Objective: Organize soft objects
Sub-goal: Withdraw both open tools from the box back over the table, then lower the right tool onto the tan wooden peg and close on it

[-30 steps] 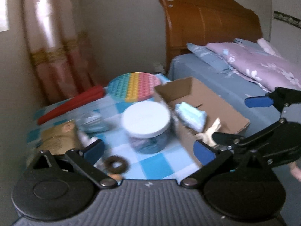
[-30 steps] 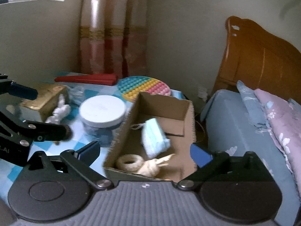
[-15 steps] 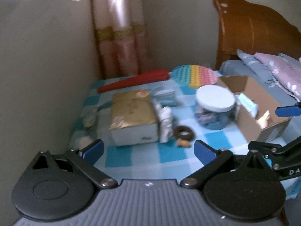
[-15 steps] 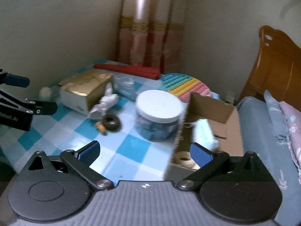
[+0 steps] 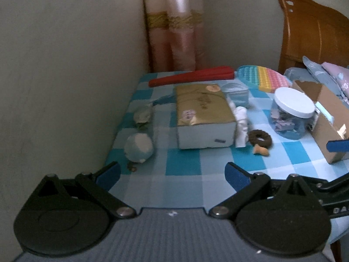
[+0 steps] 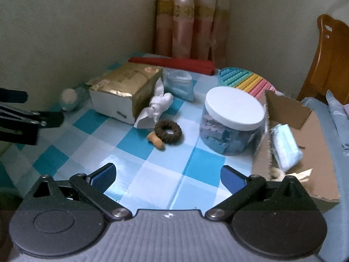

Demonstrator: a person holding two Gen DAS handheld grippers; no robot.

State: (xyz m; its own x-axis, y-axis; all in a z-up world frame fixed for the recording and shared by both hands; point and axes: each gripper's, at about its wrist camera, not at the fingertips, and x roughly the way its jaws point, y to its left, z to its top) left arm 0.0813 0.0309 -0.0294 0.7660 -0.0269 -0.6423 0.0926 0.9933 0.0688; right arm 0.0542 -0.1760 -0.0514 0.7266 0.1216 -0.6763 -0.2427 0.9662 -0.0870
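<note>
Swinging left from the box (image 6: 305,131) | both grippers, left (image 5: 172,174) and right (image 6: 166,174), empty, jaws apart | plush ball (image 5: 138,145) at table's left edge, hair tie (image 6: 168,131) mid-table | next pick pending

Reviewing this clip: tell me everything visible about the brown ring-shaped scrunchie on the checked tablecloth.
The brown scrunchie is a dark, fuzzy-looking ring with an open centre, lying flat on the blue-checked tablecloth. A small tan piece lies against its near edge; whether it is attached cannot be told. A white knotted cloth lies just behind it, and the white-lidded jar stands apart to its right. Neither gripper touches it.
</note>
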